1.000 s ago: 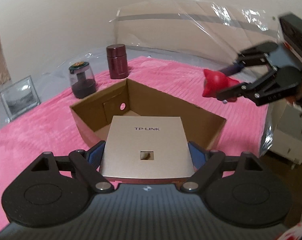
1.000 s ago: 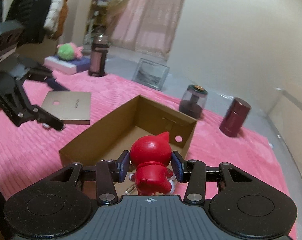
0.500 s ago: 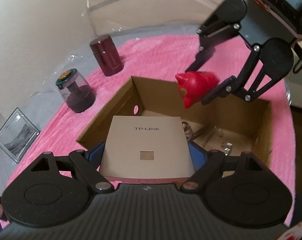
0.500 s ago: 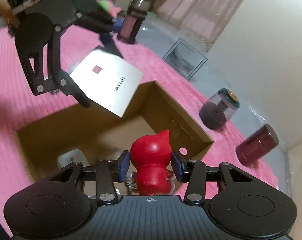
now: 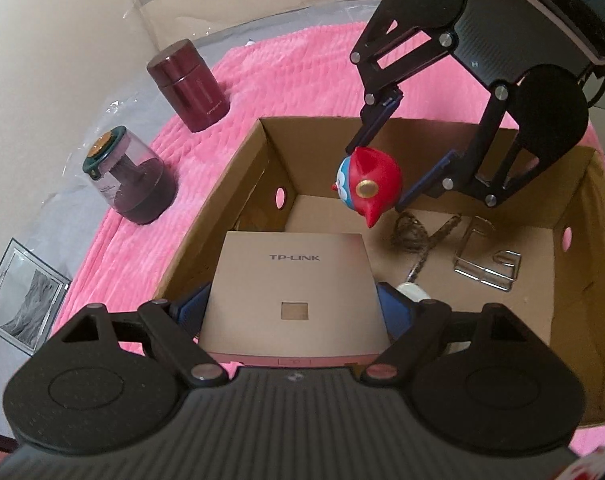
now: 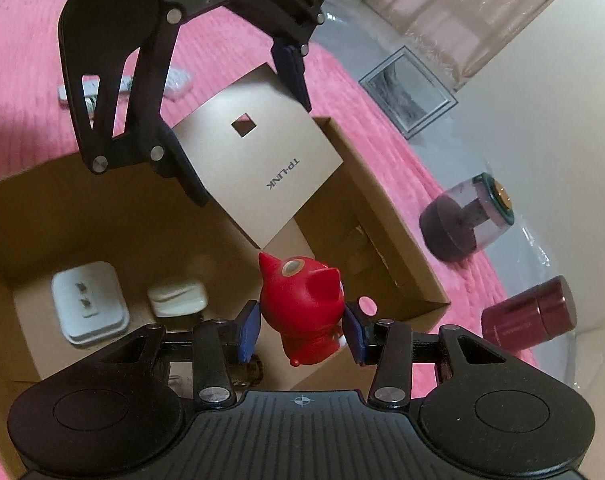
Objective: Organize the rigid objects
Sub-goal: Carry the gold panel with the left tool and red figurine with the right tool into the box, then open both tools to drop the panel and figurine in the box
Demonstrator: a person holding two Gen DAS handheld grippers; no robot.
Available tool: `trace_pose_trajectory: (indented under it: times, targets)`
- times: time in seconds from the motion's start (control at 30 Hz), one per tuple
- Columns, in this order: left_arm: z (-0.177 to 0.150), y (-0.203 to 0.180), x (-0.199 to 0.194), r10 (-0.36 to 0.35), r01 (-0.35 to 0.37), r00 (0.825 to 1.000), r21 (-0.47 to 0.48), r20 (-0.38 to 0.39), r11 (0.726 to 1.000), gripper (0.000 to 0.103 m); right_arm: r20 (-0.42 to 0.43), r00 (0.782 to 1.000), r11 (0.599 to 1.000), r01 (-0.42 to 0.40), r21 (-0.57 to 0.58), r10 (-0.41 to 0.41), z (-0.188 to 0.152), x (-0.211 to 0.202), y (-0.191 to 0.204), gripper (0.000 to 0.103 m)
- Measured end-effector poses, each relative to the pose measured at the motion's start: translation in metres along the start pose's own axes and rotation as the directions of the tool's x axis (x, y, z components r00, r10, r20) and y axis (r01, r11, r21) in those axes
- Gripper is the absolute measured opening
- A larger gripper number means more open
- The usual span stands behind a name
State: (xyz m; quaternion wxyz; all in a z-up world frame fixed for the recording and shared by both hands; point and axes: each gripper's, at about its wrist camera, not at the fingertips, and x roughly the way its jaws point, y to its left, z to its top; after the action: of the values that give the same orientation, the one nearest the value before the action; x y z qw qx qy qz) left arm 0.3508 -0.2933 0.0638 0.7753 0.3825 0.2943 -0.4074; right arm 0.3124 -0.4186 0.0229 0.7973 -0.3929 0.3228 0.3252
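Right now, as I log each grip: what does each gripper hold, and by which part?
Left gripper clamps the gold TP-LINK box by its two side edges. Right gripper clamps the red figurine by its sides.

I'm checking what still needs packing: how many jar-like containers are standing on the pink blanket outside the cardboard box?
2. A dark red canister stands beyond the box's far corner, and a clear domed jar sits beside it, closer to the framed picture. Others may lie out of view.

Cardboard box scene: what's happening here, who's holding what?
A person with two handheld grippers is packing items into the cardboard box. The left gripper is shut on a flat gold TP-LINK box, held over the box's near corner. The right gripper is shut on a red figurine, held above the box interior. Neither is released. A plug adapter already lies inside.
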Motion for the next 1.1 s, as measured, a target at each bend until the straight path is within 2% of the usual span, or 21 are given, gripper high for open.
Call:
trace_pose_trajectory:
  times: [0.4, 0.73, 1.1]
  targets:
    - [0.0, 0.009, 0.044, -0.042, 0.045, 0.997, 0.029, -0.071, 0.999, 0.084, -0.091, 0.996, 0.999, -0.017, -0.042, 0.013, 0.0, 0.045, -0.005, 0.041]
    - [0.001, 0.005, 0.077, -0.066, 0.075, 0.987, 0.057, -0.148, 0.996, 0.084, -0.206, 0.978, 0.996, -0.053, -0.072, 0.037, 0.005, 0.085, -0.013, 0.041]
    - [-0.003, 0.004, 0.089, -0.083, 0.094, 0.98, 0.055, -0.179, 0.994, 0.084, -0.243, 0.966, 0.994, -0.1, -0.04, 0.088, 0.004, 0.103, -0.015, 0.041]
